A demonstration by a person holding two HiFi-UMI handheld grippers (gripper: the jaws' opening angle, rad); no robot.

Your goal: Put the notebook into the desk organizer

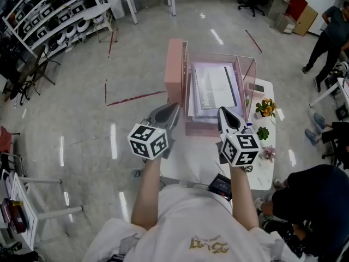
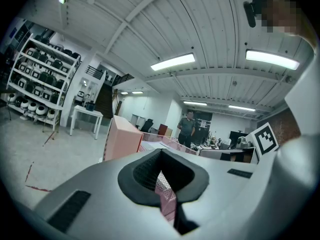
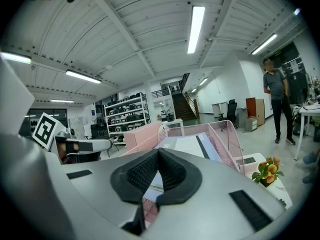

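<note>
The pink mesh desk organizer (image 1: 175, 70) stands on a small white table. A white spiral notebook (image 1: 214, 89) lies flat inside it, on top of other notebooks. My left gripper (image 1: 173, 109) is shut and empty, with its tips just short of the organizer's near left corner. My right gripper (image 1: 222, 112) is also shut and empty, at the near right edge. In the right gripper view the notebook (image 3: 192, 146) rests in the organizer (image 3: 232, 134) just beyond the shut jaws (image 3: 158, 156). The left gripper view has the organizer's solid pink side (image 2: 122, 139) ahead of the shut jaws (image 2: 160, 159).
On the table's right side stand orange flowers (image 1: 265, 107) and a small green plant (image 1: 263, 132). A black device (image 1: 222, 185) lies at the near edge. People (image 1: 330, 34) stand and sit to the right. Shelves (image 1: 49, 15) line the far left.
</note>
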